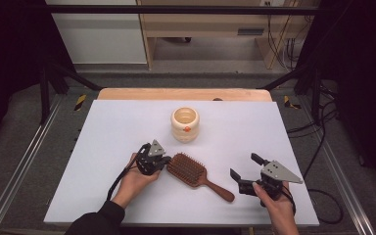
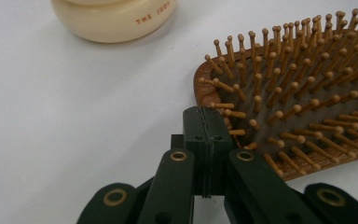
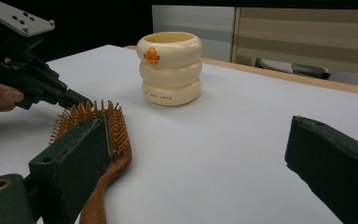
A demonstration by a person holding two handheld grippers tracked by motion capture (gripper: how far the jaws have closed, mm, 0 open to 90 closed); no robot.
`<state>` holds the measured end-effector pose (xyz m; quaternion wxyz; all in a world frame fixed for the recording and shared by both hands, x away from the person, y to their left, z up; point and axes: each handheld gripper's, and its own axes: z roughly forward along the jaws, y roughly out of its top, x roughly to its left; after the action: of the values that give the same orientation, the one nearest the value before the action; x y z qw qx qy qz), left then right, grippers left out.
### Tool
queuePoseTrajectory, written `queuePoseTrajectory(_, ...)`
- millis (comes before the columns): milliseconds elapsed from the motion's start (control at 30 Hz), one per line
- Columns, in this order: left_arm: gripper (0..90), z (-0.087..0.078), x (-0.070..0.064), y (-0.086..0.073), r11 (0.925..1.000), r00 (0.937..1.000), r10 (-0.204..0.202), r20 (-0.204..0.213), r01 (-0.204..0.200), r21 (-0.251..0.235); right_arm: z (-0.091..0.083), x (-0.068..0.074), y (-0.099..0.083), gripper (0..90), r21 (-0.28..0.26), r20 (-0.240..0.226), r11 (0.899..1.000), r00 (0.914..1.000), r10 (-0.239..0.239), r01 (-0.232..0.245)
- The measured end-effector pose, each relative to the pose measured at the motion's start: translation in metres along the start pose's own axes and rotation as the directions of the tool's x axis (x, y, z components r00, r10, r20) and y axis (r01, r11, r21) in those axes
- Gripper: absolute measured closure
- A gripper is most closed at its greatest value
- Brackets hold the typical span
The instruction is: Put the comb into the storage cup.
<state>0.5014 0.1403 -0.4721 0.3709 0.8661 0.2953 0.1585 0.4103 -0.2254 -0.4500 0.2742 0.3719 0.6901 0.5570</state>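
Hairbrush (image 1: 192,173) is lying bristles up on the white worktop (image 1: 107,137), near the cream cup (image 1: 184,124). Left gripper (image 1: 162,161) is touching the brush head's left edge, its fingers (image 2: 205,140) clenched together on nothing. Right gripper (image 1: 246,172) is sitting released, just right of the handle.

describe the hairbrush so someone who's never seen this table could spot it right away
On the white table, look near the front edge, in front of the cream ringed cup. The hairbrush lies flat, bristles up, between the two hand-held grippers, its head at the tip of the left hand-held gripper. It is the only brown wooden thing with a long handle.
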Motion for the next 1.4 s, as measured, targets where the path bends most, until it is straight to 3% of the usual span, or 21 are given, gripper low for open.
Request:
queuePoseTrajectory(667,90.0,0.008,-0.024,0.008,0.9993,0.9983,0.038,0.045,-0.038,-0.007,0.000,0.000,0.000,6.5,0.002,-0.003,1.000,1.0000,0.008,-0.008)
queuePoseTrajectory(1067,90.0,0.014,-0.042,0.015,0.9977,0.9942,0.067,0.084,-0.066,-0.015,0.000,-0.001,0.000,6.4,0.007,-0.004,1.000,0.9999,0.010,-0.010)
queuePoseTrajectory(1300,90.0,0.015,-0.046,0.016,0.9974,0.9939,0.070,0.085,-0.069,-0.022,0.000,-0.001,0.000,6.0,0.006,0.002,1.000,0.9999,0.014,-0.014)
queuePoseTrajectory(1400,90.0,0.013,-0.046,0.014,0.9968,0.9963,0.071,0.049,-0.069,-0.041,-0.001,0.000,0.000,5.6,0.001,0.004,1.000,0.9998,0.019,-0.019)
